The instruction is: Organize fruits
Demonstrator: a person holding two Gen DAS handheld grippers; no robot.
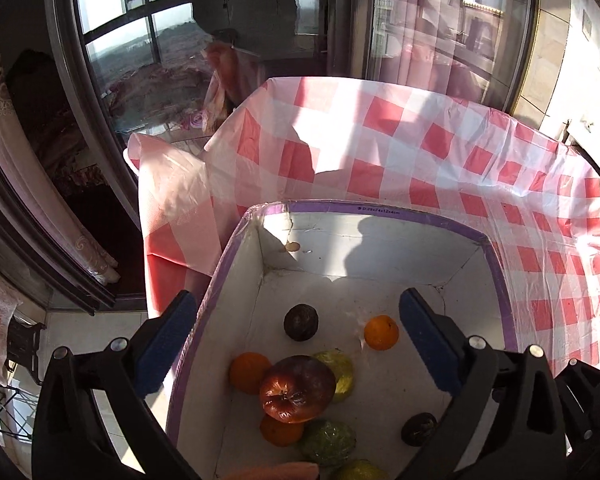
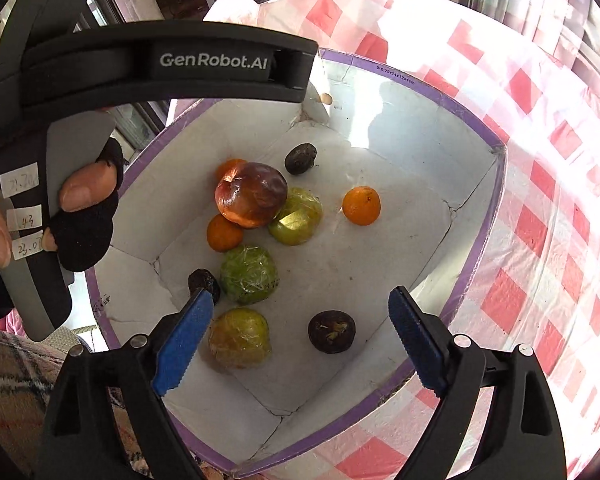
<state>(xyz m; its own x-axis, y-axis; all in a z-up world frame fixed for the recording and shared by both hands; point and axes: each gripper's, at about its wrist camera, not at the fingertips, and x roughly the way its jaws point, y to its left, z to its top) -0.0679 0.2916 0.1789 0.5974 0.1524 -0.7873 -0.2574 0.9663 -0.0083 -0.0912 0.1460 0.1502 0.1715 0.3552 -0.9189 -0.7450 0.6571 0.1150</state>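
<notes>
A white cardboard box with a purple rim (image 1: 380, 211) (image 2: 480, 240) sits on the checked tablecloth. Inside lie a large dark red apple (image 1: 297, 389) (image 2: 251, 194), small oranges (image 1: 381, 332) (image 2: 361, 205), wrapped green-yellow fruits (image 2: 249, 275) (image 1: 327, 442) and dark round fruits (image 1: 300, 322) (image 2: 331, 331). My left gripper (image 1: 296, 344) is open and empty, its left finger outside the box's left wall. My right gripper (image 2: 300, 336) is open and empty above the near end of the box. The left gripper's body (image 2: 168, 68) shows in the right wrist view.
The red-and-white checked tablecloth (image 1: 420, 140) (image 2: 540, 240) covers the table and hangs over its left edge. Glass doors and curtains (image 1: 100, 120) stand beyond the table. The floor (image 1: 80, 332) lies to the left.
</notes>
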